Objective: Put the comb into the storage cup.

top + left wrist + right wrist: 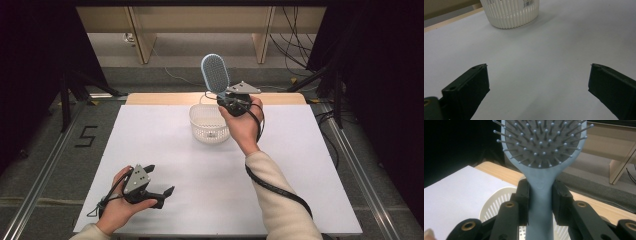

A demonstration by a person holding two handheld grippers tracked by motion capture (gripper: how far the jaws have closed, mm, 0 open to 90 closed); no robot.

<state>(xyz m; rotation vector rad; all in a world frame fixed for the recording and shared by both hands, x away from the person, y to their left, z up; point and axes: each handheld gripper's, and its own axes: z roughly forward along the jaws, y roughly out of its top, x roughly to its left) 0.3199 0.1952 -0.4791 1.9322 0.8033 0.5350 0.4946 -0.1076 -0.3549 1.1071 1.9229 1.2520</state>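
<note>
Two grippers, one job: my right gripper (226, 94) clamps a blue hairbrush (215, 73) by its handle, head up, just above the white basket (209, 124) at the table's far middle; dropping it in remains. Near left, my left gripper (159, 182) idles, jaws apart.

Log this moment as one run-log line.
right tool: shut on hairbrush handle, brush upright above basket | left tool: open, empty, near table front edge

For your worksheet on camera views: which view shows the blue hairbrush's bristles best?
The right gripper view: the hairbrush is close up, each ball-tipped bristle distinct, handle clamped in the right hand-held gripper. The high view shows it small above the basket.
</note>
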